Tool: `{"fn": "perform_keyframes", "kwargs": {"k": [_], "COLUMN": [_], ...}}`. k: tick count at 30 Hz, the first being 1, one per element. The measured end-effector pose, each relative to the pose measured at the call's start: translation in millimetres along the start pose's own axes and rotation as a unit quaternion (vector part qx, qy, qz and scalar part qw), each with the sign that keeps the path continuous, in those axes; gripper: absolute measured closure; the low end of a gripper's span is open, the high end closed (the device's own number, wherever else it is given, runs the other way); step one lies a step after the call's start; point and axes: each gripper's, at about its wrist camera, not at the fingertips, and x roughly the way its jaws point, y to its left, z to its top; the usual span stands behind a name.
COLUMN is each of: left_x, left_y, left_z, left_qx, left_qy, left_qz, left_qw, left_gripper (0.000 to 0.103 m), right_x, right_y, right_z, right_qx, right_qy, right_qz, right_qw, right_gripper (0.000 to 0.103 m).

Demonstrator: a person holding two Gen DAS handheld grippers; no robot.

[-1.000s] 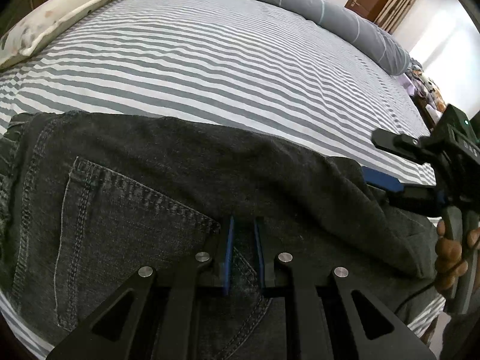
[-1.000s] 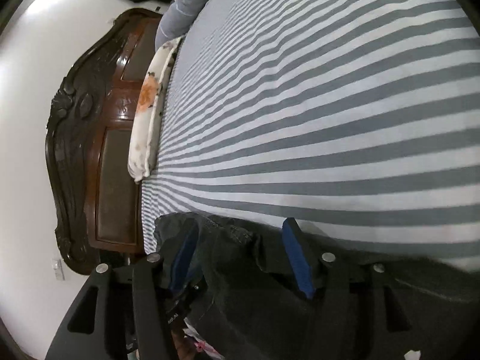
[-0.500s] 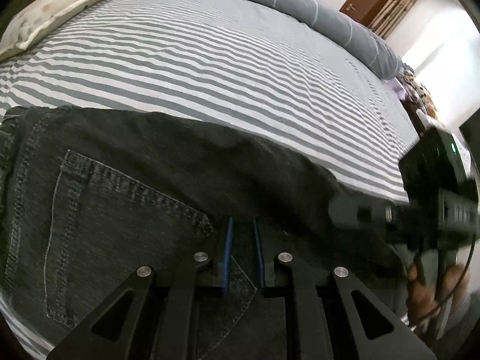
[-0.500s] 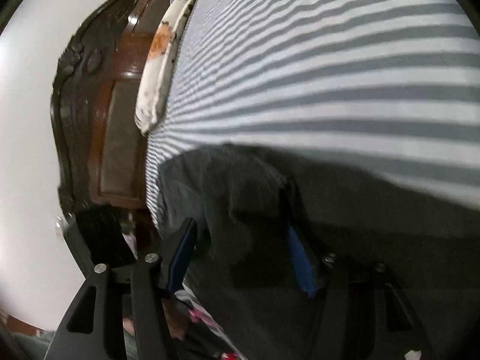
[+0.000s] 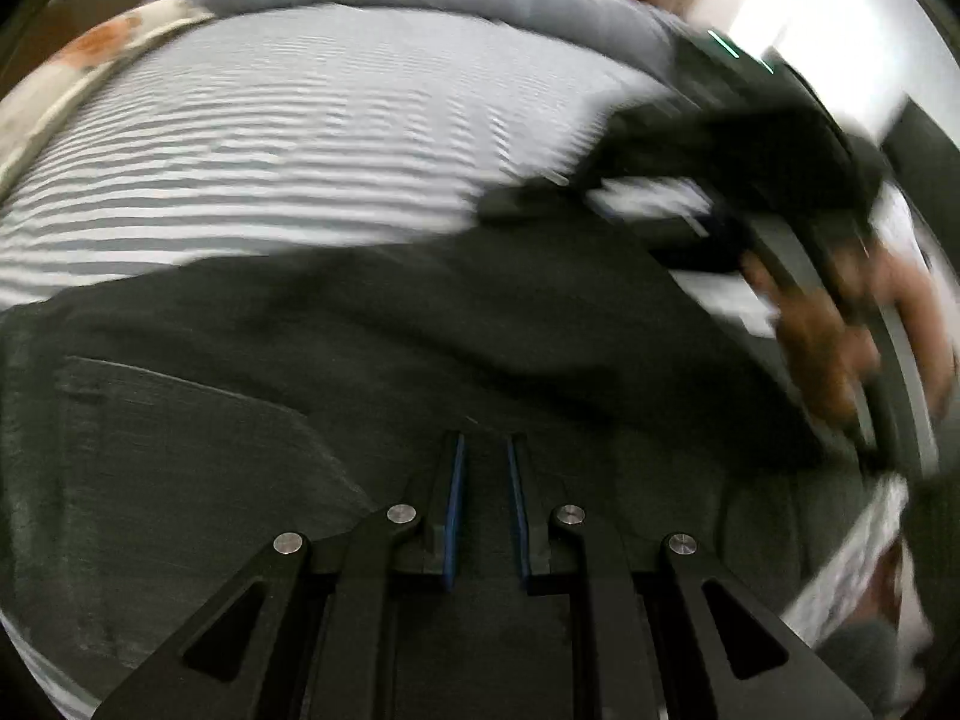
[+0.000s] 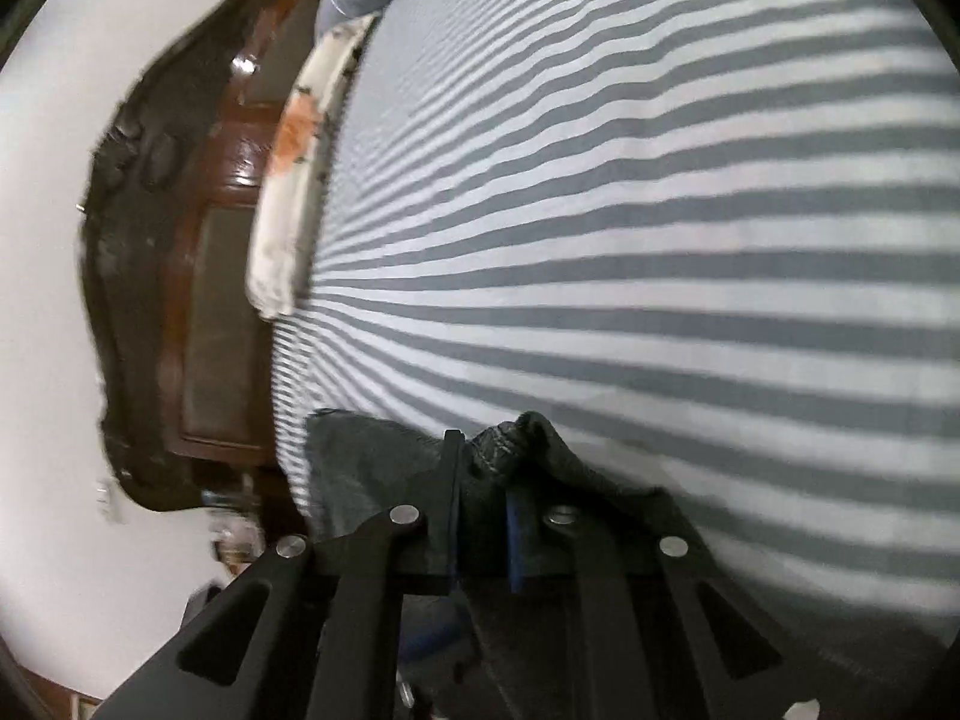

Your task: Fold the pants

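The pants (image 5: pixel 420 360), dark denim, are spread on the striped bedsheet (image 5: pixel 270 168), filling the lower half of the left wrist view, back pocket at 8 o'clock. The left gripper (image 5: pixel 483 462) is clamped on a thin fold of the cloth at 6 o'clock. The right gripper (image 6: pixel 485 468) is closing, a bunched hem edge being pinched between its pads. In the left view it is seen, blurred, at 2 o'clock. The long axis is judged to run from 9 to 3 o'clock between the grippers, so each end is held by the nearer hand.
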Motion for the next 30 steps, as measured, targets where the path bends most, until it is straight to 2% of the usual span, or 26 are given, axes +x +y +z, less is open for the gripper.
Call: {"fn": "perform_keyframes", "kwargs": {"k": [2, 5, 8, 12, 21, 23, 24, 25, 26, 28, 30], "left_x": [10.7, 9.4, 6.5, 1.5, -14.3, -10.6, -11.2, -6.6, -6.9, -8.2, -10.7], "left_y": [-8.6, -19.5, -19.6, -21.8, -33.1, -32.2, -33.8, -38.3, -37.9, -35.7, -35.7], "left_z": [-8.2, -15.6, -22.9, -33.2, -52.7, -50.3, -50.9, -51.3, -50.7, -46.6, -40.5], "left_qx": [0.023, 0.078, 0.087, 0.111, 0.140, 0.144, 0.150, 0.153, 0.156, 0.146, 0.132], "left_qy": [0.031, 0.040, 0.057, 0.070, 0.092, 0.094, 0.093, 0.093, 0.093, 0.091, 0.083], "left_qz": [-0.015, -0.007, -0.020, -0.019, -0.012, -0.010, -0.007, -0.005, -0.005, -0.009, -0.019], "left_qw": [0.9991, 0.9962, 0.9944, 0.9912, 0.9858, 0.9850, 0.9843, 0.9839, 0.9834, 0.9850, 0.9876], "left_gripper": [0.088, 0.088, 0.088, 0.088, 0.088, 0.088, 0.088, 0.088, 0.088, 0.088, 0.088], "right_x": [7.6, 13.5, 10.0, 6.2, -7.1, -15.9, -23.1, -40.0, -56.6, -81.7, -93.0], "right_y": [-3.8, -15.7, -21.5, -22.5, -7.9, -4.7, -4.1, -3.9, -2.2, 5.1, 15.8], "right_z": [7.9, 12.8, 11.6, 9.5, 9.9, 12.0, 14.8, 19.3, 21.9, 17.9, 5.2], "right_qx": [-0.007, 0.004, 0.008, 0.015, 0.003, -0.010, -0.013, -0.011, -0.011, -0.023, -0.051], "right_qy": [0.013, 0.031, 0.040, 0.050, 0.050, 0.045, 0.033, 0.000, -0.027, -0.058, -0.055], "right_qz": [-0.016, -0.007, 0.009, 0.023, 0.011, -0.025, -0.039, -0.046, -0.035, -0.038, -0.061], "right_qw": [1.000, 0.999, 0.999, 0.998, 0.999, 0.999, 0.999, 0.999, 0.999, 0.997, 0.995], "right_gripper": [0.092, 0.092, 0.092, 0.091, 0.091, 0.087, 0.076, 0.069, 0.066, 0.056, 0.054]}}
